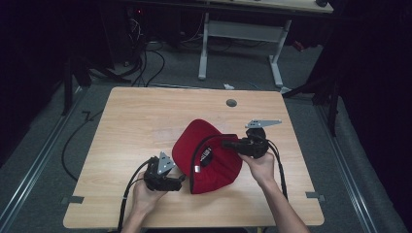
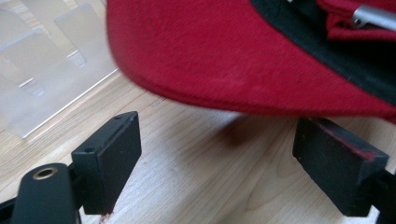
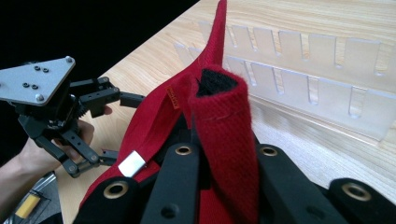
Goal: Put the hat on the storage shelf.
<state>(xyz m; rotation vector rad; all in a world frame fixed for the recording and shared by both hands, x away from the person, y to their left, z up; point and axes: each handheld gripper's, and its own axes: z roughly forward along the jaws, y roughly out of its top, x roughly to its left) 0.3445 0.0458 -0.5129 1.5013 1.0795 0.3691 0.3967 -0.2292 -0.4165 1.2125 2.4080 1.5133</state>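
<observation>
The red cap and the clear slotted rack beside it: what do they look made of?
Red cap: seemingly woven cloth, matt, with a visible weave, stitched brim edge and black lining. Clear slotted rack: probably acrylic or similar plastic, glossy and see-through, the wood grain of the table showing through it.

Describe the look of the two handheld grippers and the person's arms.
Both the left gripper and the right gripper are black linkage frames with brass-ringed pivots, each topped by a grey three-cornered plate and trailing black cables. The fingers are flat black rectangular blocks. The forearms are bare, with no sleeves.
</observation>
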